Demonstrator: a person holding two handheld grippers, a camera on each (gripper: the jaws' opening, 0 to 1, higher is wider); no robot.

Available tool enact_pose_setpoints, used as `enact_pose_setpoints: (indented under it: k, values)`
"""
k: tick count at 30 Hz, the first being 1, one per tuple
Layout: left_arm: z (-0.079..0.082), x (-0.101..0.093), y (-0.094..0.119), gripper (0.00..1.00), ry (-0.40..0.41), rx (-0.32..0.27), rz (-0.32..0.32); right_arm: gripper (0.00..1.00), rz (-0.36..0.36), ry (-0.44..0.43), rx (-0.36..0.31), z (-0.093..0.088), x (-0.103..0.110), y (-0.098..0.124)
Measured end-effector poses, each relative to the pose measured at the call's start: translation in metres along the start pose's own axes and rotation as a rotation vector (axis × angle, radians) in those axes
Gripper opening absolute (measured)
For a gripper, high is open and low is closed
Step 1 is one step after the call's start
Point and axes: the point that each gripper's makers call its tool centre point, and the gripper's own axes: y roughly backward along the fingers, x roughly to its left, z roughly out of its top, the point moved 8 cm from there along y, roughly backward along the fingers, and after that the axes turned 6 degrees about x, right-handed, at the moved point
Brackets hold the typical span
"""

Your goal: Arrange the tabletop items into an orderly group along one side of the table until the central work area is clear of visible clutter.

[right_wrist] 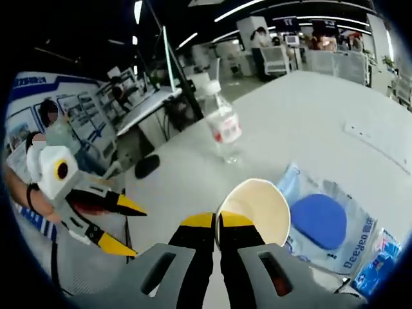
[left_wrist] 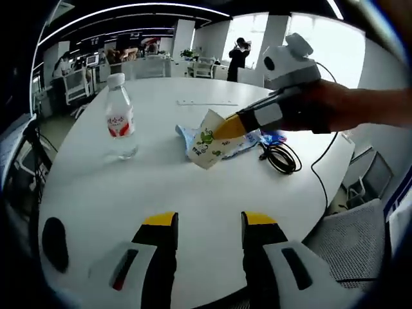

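My right gripper [right_wrist: 217,220] is shut on the rim of a white paper cup [right_wrist: 257,205] with green print, holding it tilted above the white round table [left_wrist: 193,193]. In the left gripper view the right gripper [left_wrist: 228,127] reaches in from the right with the cup [left_wrist: 207,147]. A clear water bottle [left_wrist: 120,116] with a red label stands upright to the left of the cup [right_wrist: 222,125]. A blue and white packet [right_wrist: 325,222] lies flat under and beside the cup [left_wrist: 248,145]. My left gripper [left_wrist: 210,222] is open and holds nothing, near the table's edge [right_wrist: 125,226].
A coiled black cable [left_wrist: 280,156] lies right of the packet. A black mouse-like object [left_wrist: 55,243] rests near the table's edge [right_wrist: 147,166]. A white power strip [left_wrist: 207,102] lies at the far side. Chairs, desks and people surround the table.
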Motion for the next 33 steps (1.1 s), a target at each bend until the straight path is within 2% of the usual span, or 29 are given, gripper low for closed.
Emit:
enact_pose_setpoints:
  k: [16, 21, 24, 33]
  values:
    - [-0.001, -0.007, 0.003, 0.38, 0.006, -0.014, -0.017, 0.00, 0.002, 0.022, 0.020, 0.027, -0.013, -0.031]
    - [-0.001, -0.006, 0.004, 0.38, 0.017, -0.018, -0.015, 0.00, -0.017, 0.070, 0.044, 0.037, -0.025, -0.044]
    - [-0.001, -0.005, 0.005, 0.38, 0.022, -0.018, -0.013, 0.00, -0.016, 0.075, 0.055, 0.041, -0.025, -0.048]
    - [-0.008, -0.005, 0.006, 0.38, 0.046, -0.014, -0.010, 0.00, -0.070, 0.253, 0.156, 0.050, -0.029, -0.066]
